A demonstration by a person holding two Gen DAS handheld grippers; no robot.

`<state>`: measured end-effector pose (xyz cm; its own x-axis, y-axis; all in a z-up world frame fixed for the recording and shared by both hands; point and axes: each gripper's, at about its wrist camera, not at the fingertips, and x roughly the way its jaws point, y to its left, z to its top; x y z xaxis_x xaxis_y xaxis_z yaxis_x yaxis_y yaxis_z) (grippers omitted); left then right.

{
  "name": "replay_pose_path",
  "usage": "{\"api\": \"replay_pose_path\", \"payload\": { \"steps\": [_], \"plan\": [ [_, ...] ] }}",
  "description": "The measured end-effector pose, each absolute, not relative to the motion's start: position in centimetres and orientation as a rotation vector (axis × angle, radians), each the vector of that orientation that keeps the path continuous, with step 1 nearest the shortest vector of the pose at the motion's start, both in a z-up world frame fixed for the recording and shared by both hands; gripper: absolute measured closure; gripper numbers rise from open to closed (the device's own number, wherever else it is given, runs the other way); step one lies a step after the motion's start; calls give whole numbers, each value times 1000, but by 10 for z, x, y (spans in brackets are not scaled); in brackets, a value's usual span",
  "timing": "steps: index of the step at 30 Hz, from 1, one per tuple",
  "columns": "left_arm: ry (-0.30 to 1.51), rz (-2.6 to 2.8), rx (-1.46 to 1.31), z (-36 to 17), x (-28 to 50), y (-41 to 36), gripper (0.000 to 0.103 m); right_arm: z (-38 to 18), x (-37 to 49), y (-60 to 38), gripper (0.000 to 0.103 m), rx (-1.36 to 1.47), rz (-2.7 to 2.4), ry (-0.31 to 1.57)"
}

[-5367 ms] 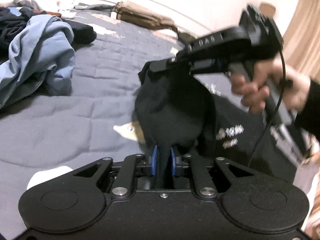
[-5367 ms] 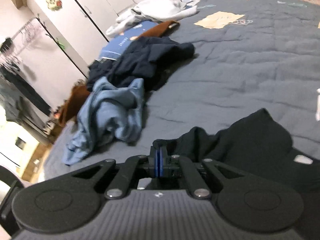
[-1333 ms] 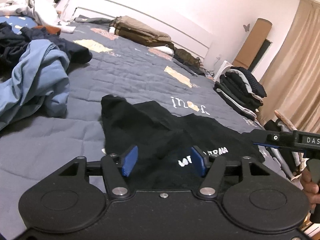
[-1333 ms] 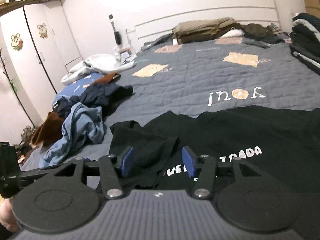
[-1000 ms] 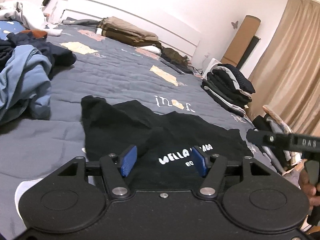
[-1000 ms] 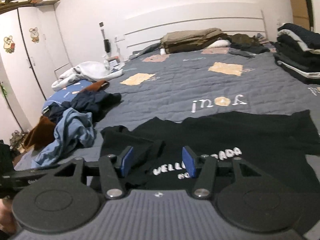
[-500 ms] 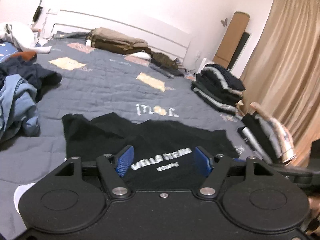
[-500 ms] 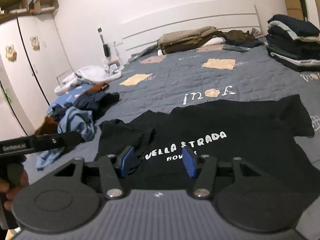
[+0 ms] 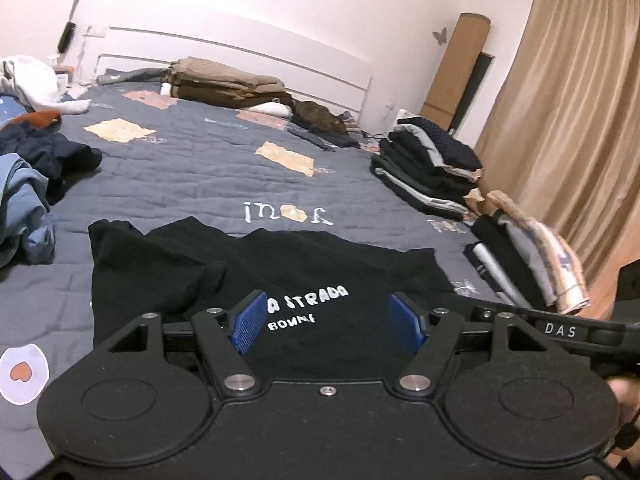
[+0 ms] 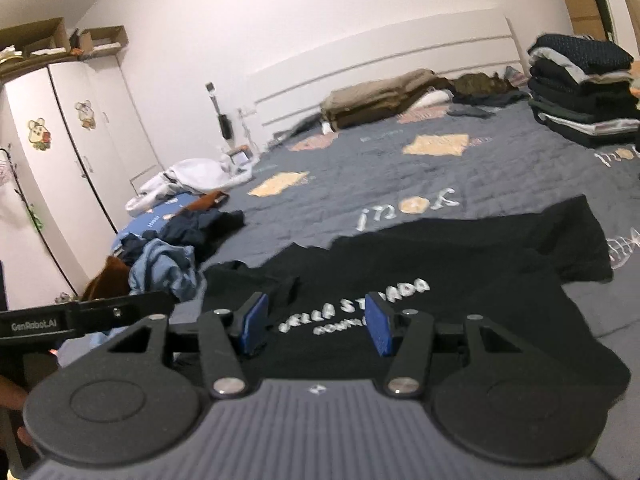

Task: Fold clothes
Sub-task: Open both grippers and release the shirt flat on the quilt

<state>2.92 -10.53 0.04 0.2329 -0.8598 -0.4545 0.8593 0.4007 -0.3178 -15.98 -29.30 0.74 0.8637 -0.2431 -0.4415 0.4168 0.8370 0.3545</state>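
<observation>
Now the black T-shirt [image 9: 304, 264] is lying spread print-up on the bed [image 9: 192, 168], ready for folding, while the left tool [image 9: 326, 322] and right tool [image 10: 314, 320] are hovering released above it, grasping nothing.

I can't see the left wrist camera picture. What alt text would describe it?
A black T-shirt with white lettering lies spread on a grey quilted bed, seen past the open left gripper. Folded clothes are stacked at right, loose ones at left.
</observation>
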Motion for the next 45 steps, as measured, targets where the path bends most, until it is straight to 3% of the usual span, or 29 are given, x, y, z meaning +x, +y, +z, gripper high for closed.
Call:
{"api": "replay_pose_path", "payload": {
  "steps": [45],
  "plan": [
    [594, -915, 99, -21, -36, -84, 29, -2, -177, -356, 48, 511, -313, 459]
  ]
}}
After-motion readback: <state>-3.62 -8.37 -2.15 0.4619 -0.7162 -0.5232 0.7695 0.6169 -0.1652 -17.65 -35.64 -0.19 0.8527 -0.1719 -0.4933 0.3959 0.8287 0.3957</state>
